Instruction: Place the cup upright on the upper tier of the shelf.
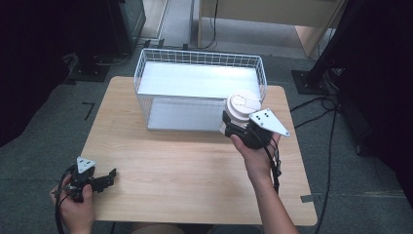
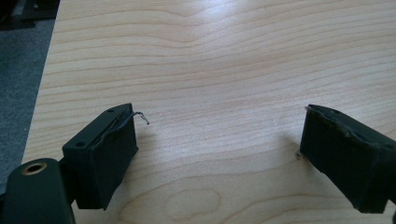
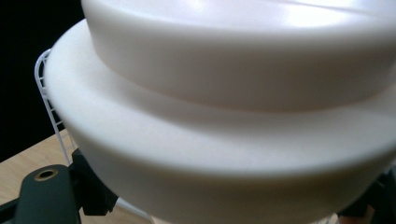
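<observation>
Right gripper [image 1: 238,127] clamps a white lidded container [image 1: 242,107] at the wire basket [image 1: 146,66] front-right corner — left gripper [image 1: 104,179], jaws wide apart, rests low on table [image 1: 185,170], nr. front-left edge.

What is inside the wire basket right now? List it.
The wire basket shows a bare pale floor. The white container held by the right tongs sits at its front right corner and covers that part of the floor, so anything there cannot be seen.
</observation>
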Demonstrator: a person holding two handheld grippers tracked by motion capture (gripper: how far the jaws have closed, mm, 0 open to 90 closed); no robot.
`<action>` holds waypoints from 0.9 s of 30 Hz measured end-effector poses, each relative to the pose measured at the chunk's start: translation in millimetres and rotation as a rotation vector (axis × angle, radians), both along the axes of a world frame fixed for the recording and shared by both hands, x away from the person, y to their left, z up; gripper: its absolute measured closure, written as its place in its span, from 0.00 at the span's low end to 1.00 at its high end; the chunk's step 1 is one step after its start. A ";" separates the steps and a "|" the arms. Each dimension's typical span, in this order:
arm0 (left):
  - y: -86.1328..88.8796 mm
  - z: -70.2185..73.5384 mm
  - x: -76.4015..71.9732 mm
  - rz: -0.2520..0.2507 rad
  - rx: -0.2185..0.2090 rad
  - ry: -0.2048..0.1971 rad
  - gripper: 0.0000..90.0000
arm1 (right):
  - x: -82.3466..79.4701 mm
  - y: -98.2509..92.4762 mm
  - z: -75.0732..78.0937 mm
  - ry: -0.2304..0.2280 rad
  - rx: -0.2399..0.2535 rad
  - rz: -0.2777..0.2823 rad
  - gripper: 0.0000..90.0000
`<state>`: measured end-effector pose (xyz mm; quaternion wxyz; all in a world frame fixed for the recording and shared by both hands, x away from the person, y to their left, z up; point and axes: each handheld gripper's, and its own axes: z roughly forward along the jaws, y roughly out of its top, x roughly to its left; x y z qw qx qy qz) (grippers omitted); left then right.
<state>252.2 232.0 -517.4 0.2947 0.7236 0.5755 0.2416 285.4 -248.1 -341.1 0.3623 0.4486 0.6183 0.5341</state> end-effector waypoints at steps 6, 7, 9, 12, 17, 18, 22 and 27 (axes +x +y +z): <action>0.0 0.0 0.0 0.000 0.000 0.000 0.12 | 2.7 2.6 7.0 -0.033 0.012 -0.019 0.18; -0.1 0.0 0.0 0.000 -0.001 0.000 0.12 | 3.7 2.5 8.1 -0.039 0.011 -0.023 0.18; 0.0 0.0 0.0 0.000 0.000 0.000 0.12 | 5.4 2.8 10.2 -0.046 0.012 -0.027 0.18; 0.0 0.0 0.0 0.000 0.000 0.000 0.12 | 7.9 3.1 14.1 -0.055 0.013 -0.034 0.18; 0.0 0.0 0.0 0.000 0.000 0.000 0.12 | 11.5 3.7 22.3 -0.073 0.007 -0.039 0.18; 0.0 0.0 0.0 0.000 0.000 0.000 0.12 | 12.3 4.0 24.3 -0.079 0.005 -0.040 0.18; 0.0 0.0 0.0 0.000 0.000 0.000 0.12 | 15.4 5.8 32.8 -0.099 -0.003 -0.041 0.18; -0.1 0.0 0.0 0.000 -0.001 0.000 0.12 | 20.8 9.4 41.8 -0.124 -0.012 -0.042 0.18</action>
